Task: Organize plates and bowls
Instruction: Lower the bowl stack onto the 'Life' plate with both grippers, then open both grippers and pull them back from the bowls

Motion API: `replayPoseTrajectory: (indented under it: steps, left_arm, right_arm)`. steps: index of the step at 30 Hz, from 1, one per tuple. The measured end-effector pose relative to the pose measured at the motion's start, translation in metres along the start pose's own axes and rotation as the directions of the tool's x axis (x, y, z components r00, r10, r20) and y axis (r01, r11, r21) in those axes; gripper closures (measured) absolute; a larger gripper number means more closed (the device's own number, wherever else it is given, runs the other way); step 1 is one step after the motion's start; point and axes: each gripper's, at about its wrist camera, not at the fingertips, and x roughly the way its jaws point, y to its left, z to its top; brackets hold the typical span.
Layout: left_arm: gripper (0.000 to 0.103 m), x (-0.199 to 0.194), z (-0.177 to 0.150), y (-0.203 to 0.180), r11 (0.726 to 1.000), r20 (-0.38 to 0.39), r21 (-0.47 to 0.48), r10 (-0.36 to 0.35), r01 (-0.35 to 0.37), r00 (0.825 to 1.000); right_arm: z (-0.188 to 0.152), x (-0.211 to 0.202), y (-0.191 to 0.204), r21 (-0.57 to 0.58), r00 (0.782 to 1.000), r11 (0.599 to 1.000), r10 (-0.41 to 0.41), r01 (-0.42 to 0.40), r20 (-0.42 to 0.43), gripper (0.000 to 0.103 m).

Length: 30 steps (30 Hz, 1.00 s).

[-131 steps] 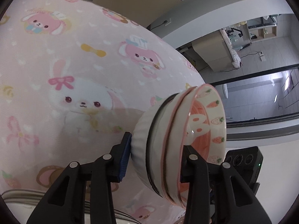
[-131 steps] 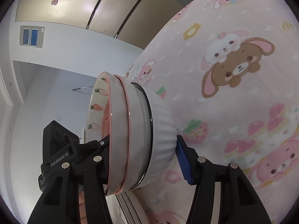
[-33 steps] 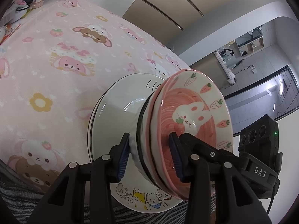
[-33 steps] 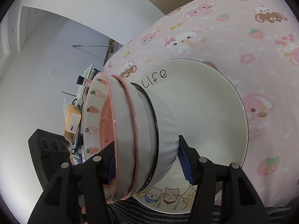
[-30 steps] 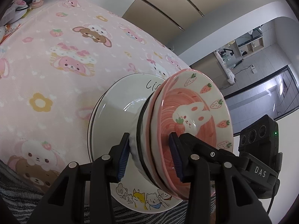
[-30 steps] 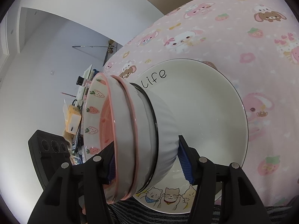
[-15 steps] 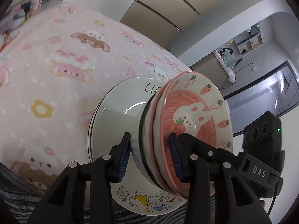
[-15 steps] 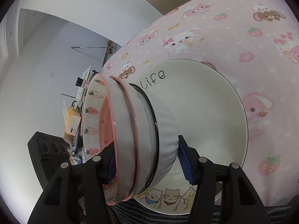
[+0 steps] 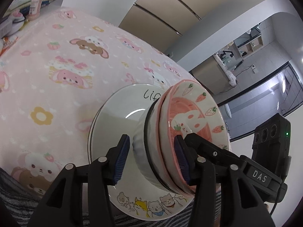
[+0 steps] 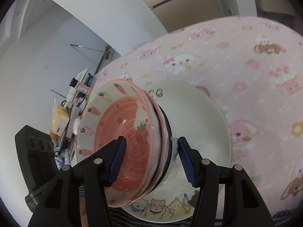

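Observation:
A stack of nested bowls [image 9: 170, 147] stands on a large white plate [image 9: 113, 121] with cat drawings and the word "Life". The top bowl [image 10: 121, 147] is pink inside with a rabbit and strawberries; a white ribbed bowl [image 9: 140, 143] is the lowest. My left gripper [image 9: 151, 158] straddles the stack, its pads a little off the bowl walls. My right gripper [image 10: 151, 160] straddles it from the opposite side, one pad inside the top bowl, the other beside the ribbed bowl [image 10: 173, 151], both with small gaps. The plate also shows in the right wrist view [image 10: 204, 124].
The plate lies on a pink cartoon-print tablecloth [image 9: 47, 71] near the table's front edge. A pink bottle [image 9: 35, 3] and books lie at the far left end. A yellow box [image 10: 60, 121] and clutter sit beyond the cloth.
Both grippers have opened slightly off the bowl stack, which now rests on the white plate. The right wrist view has tilted, showing more of the pink bowl's inside.

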Motion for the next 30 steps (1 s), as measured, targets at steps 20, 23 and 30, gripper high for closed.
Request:
replayPoseTrajectory:
  steps: [20,23,30]
  left_arm:
    - [0.032,-0.049,-0.003,-0.045,0.954,0.309,0.232,0.111,-0.188,0.945]
    - [0.03,-0.07,-0.011,-0.061,0.925,0.428,0.292,0.102,-0.244,0.898]
    - [0.009,-0.124,-0.046,-0.099,0.839,0.684,0.399,-0.004,-0.37,0.73]
  right_arm:
    - [0.0,-0.056,0.027,-0.143,0.959,0.98,-0.098,0.14,0.266,0.039]
    - [-0.002,-0.083,0.034,-0.174,0.922,0.969,-0.102,0.178,0.374,0.036]
    - [-0.027,-0.148,0.051,-0.24,0.786,0.925,-0.091,0.294,0.612,0.017]
